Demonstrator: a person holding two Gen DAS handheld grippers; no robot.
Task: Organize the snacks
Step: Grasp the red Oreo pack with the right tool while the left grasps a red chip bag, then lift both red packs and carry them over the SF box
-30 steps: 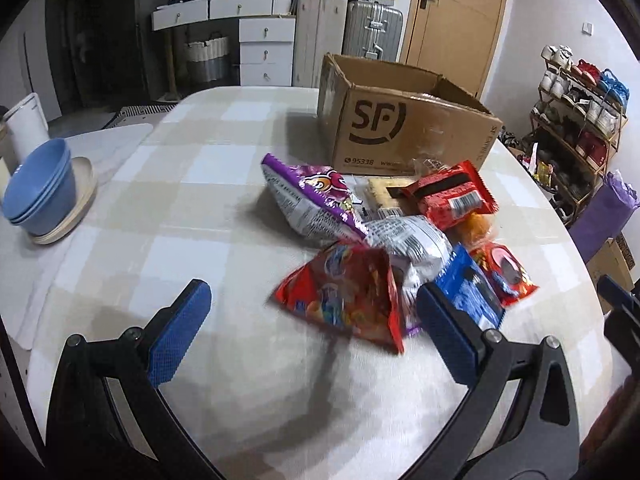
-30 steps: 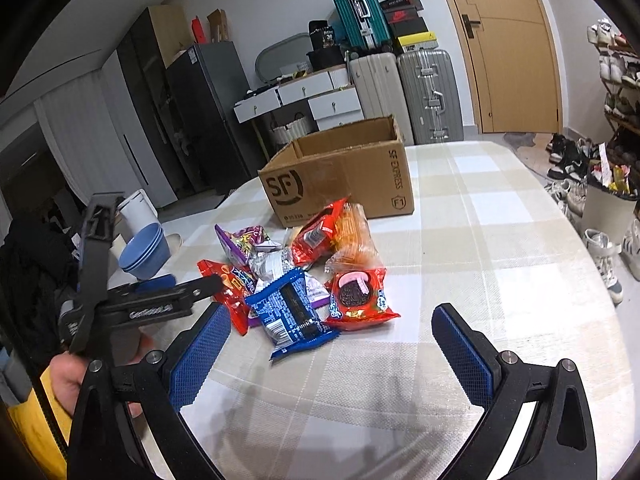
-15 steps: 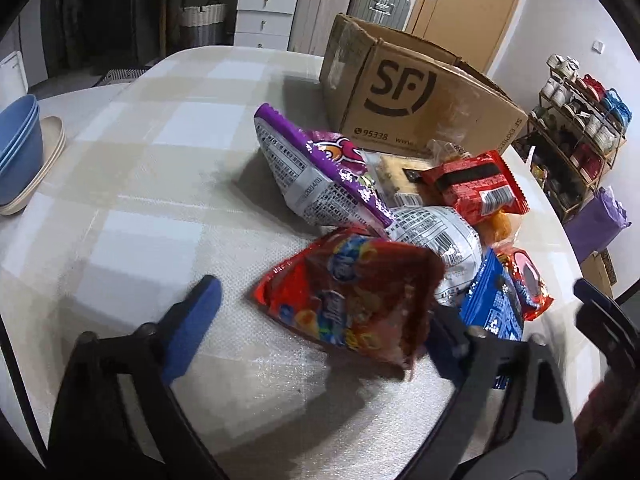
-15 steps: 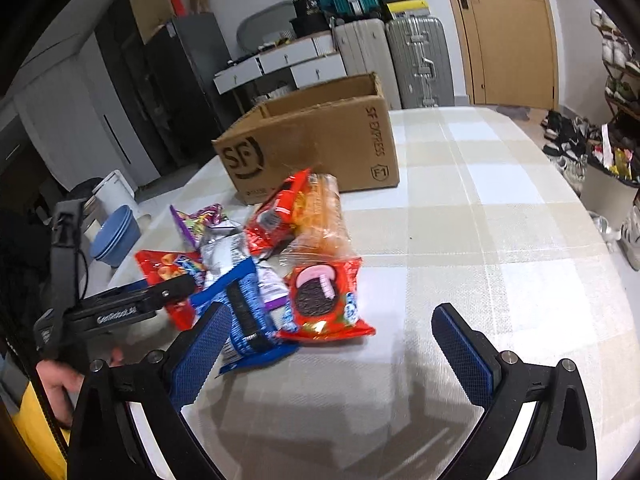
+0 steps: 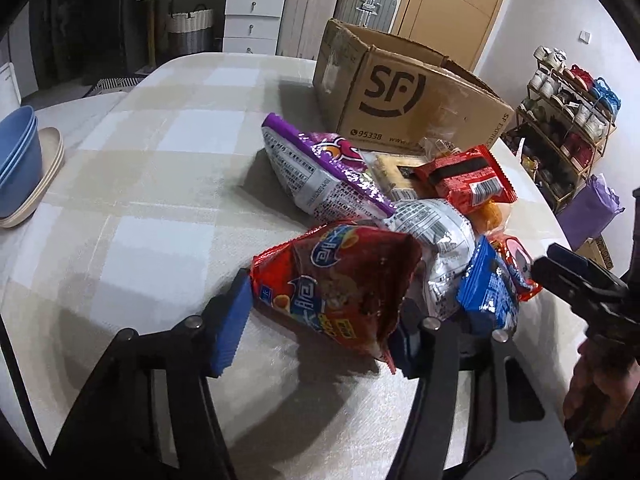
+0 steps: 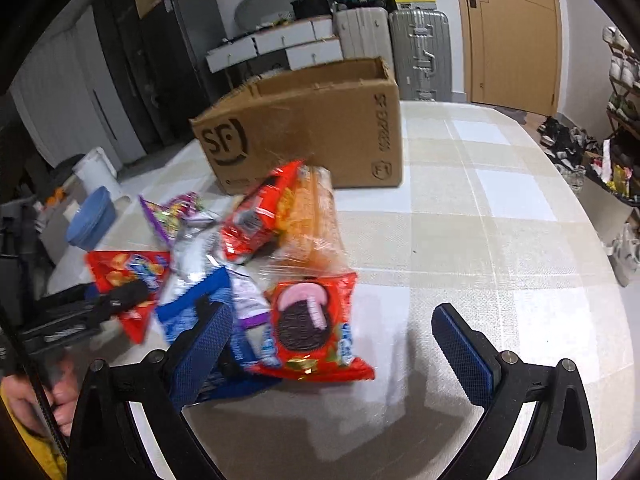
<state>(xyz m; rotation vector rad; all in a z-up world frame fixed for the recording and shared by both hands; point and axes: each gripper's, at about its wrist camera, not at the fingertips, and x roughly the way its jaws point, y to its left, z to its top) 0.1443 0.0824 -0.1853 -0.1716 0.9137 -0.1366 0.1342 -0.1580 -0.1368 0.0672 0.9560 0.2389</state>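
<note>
Between the left gripper's [image 5: 320,316] fingers sits the red chip bag [image 5: 340,284], pads touching its edges, seemingly clenched for lifting toward the box [image 5: 404,108]. The right gripper [image 6: 332,344] is released, its spread fingers flanking the cookie pack [image 6: 312,328].

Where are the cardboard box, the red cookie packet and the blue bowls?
cardboard box [image 6: 304,136], right wrist view, printed front wall.
red cookie packet [image 6: 312,324], right wrist view, cookie picture on its face.
blue bowls [image 5: 16,160], left wrist view, outer side of the stack.

Bare table [image 6: 500,240] right of snack pile [image 6: 280,248]
</note>
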